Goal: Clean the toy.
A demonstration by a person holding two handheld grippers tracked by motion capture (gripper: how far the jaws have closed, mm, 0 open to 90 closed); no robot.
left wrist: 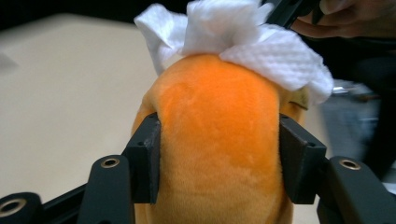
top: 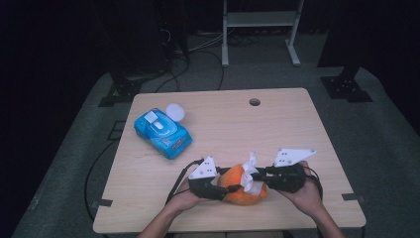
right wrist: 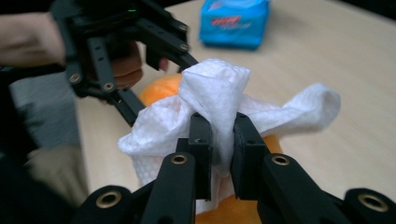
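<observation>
An orange plush toy (top: 236, 194) lies near the front edge of the wooden table (top: 297, 129). My left gripper (top: 224, 187) comes in from the left and is shut on it, both pads pressing into the toy's (left wrist: 217, 140) sides. A crumpled white wipe (top: 251, 174) lies on top of the toy. My right gripper (top: 258, 178) comes in from the right and is shut on a fold of the wipe (right wrist: 215, 93), which drapes over the orange plush toy (right wrist: 156, 88). In the left gripper view the wipe (left wrist: 261, 46) caps the toy's far end.
A blue pack of wipes (top: 162, 131) lies at the table's back left with its lid open, and a white round piece (top: 175, 111) is beside it. A cable hole (top: 254, 101) sits near the far edge. Cables trail off the table's left front.
</observation>
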